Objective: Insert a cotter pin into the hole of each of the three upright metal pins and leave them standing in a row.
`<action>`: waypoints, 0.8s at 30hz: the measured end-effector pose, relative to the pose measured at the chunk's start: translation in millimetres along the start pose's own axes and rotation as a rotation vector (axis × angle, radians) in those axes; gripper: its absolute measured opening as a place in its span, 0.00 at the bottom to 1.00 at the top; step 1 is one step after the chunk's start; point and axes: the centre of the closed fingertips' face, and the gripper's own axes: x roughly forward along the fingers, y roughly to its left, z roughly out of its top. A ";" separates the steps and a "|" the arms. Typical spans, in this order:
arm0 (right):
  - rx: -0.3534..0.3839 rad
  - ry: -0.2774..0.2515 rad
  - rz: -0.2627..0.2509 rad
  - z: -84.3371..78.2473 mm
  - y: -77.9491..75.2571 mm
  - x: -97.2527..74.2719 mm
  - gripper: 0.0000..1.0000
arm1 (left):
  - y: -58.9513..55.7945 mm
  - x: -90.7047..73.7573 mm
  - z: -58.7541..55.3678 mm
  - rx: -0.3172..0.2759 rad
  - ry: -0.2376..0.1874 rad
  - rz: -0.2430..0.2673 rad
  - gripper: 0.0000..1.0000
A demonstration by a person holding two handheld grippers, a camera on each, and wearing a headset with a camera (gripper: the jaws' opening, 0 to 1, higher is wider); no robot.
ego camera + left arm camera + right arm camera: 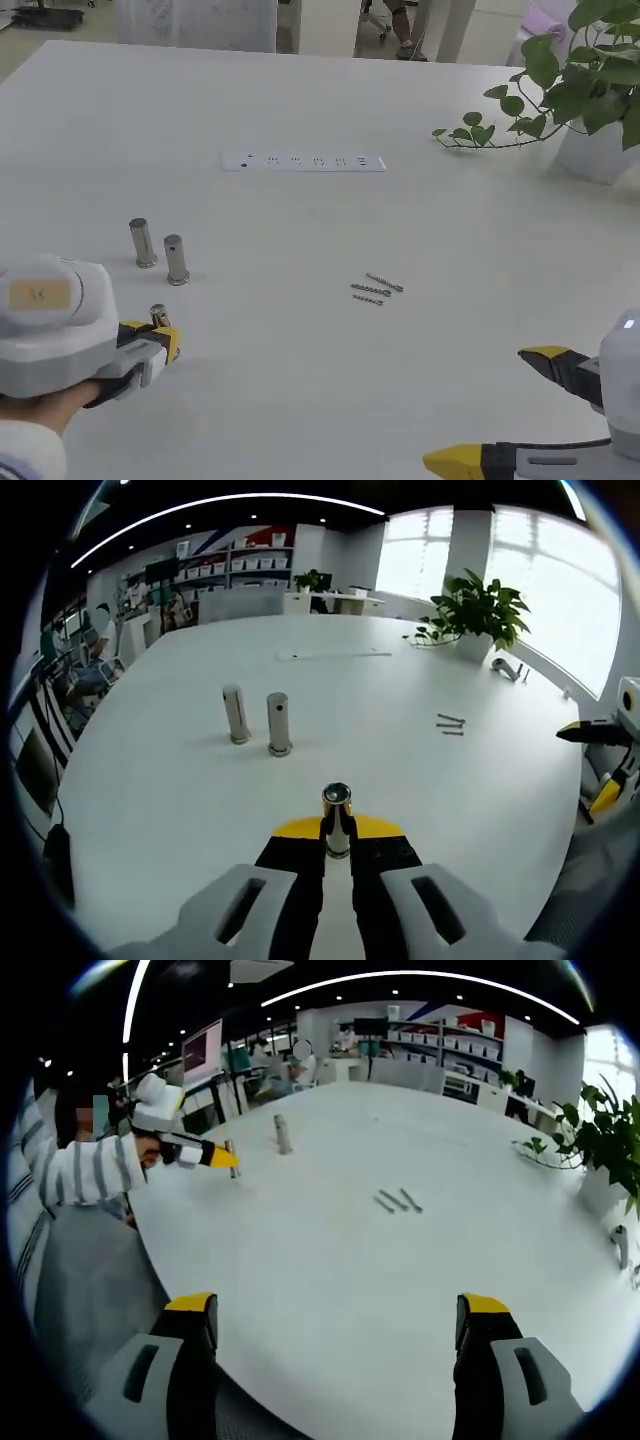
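Two metal pins (143, 243) (176, 260) stand upright on the white table (300, 230) at the left. A third metal pin (337, 820) stands upright between the yellow-tipped jaws of my left gripper (160, 335), which is shut on it near the table's front left. Three cotter pins (374, 289) lie loose in a small group at the table's middle. My right gripper (500, 410) hovers at the front right edge, jaws wide open and holding nothing. In the right gripper view the cotter pins (396, 1200) lie ahead and the left gripper (205, 1154) shows at the left.
A white power strip (303, 162) lies behind the pins. A potted plant (585, 90) stands at the far right corner. Broad bare tabletop spreads between the pins and the cotter pins. Shelves and desks fill the room behind.
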 end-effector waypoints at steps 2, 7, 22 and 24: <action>0.000 0.000 0.002 -0.1 0.4 0.1 1.00 | -2.4 1.5 -3.5 0.024 0.008 0.008 0.07; 0.000 0.002 0.003 -1.0 0.9 0.2 1.00 | -8.8 3.2 -9.6 0.031 0.014 0.004 0.07; 0.000 -0.014 0.004 1.4 2.8 -0.7 0.99 | -15.0 8.1 -17.0 -0.005 0.017 0.020 0.07; -0.002 -0.013 0.004 1.5 2.5 -1.2 0.99 | -15.2 8.5 -16.6 -0.009 0.016 0.028 0.07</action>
